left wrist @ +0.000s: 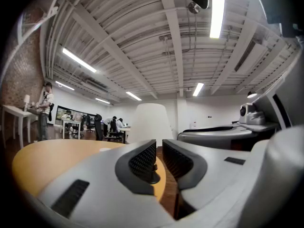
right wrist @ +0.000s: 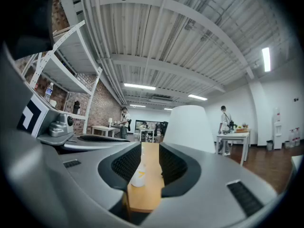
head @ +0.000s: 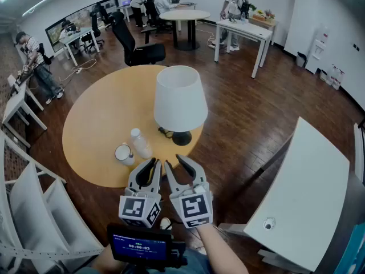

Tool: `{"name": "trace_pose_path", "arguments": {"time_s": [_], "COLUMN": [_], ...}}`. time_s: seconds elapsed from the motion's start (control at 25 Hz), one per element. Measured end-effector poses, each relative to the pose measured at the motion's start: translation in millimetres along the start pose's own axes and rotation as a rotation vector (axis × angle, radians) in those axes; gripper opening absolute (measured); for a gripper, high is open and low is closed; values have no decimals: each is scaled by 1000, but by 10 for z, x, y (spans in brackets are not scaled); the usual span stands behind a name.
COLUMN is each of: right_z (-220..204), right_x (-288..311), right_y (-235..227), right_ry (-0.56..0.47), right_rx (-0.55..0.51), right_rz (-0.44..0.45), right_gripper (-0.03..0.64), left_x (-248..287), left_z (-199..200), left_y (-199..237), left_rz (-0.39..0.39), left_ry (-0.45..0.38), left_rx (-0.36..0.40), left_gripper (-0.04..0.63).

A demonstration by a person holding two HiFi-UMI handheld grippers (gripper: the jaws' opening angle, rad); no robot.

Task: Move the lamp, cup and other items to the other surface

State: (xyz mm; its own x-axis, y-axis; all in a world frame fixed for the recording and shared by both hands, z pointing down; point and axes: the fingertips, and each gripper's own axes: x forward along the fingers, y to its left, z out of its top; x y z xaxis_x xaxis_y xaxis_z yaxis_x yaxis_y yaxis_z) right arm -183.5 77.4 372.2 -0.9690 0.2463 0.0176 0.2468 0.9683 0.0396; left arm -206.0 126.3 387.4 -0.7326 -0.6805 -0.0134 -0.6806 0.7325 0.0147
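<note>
Head view: lamp (head: 181,99) upright, axis vertical

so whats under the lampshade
Under the white lampshade a black base stands on the round table, a dark cord beside it. The shade hides any bulb or stem.

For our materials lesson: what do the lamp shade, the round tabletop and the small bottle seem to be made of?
Lamp shade: likely fabric or paper, matte white, no gloss.
Round tabletop: wood or wood-look laminate, smooth yellowish, even tone.
Bottle: probably clear plastic, translucent with a white cap.
</note>
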Motion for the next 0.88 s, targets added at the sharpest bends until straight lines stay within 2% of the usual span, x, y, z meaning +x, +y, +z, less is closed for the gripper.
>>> {"name": "trace_pose_path", "arguments": {"time_s": [0.2,0.4,0.56,0.88], "right_z": [-95,-395,-698,-1090], "right_x": [677,1325,1719,2181], "right_y": [241,458,495,420], "right_ry": [-9,41,103,170], "right_rx": [8,23,39,40], "right_rz": [62,119,117,70], "right_gripper": [167,268,345,353], "left_x": [59,150,268,531], "left_z": [-84,-151,-235,-421], "left_y": [769,1371,1682,1981], "left_rz": [98,155,152,92], "left_ry": [26,36,50,81], "left_rx": [7,18,14,20], "left_gripper": [57,57,44,8]}}
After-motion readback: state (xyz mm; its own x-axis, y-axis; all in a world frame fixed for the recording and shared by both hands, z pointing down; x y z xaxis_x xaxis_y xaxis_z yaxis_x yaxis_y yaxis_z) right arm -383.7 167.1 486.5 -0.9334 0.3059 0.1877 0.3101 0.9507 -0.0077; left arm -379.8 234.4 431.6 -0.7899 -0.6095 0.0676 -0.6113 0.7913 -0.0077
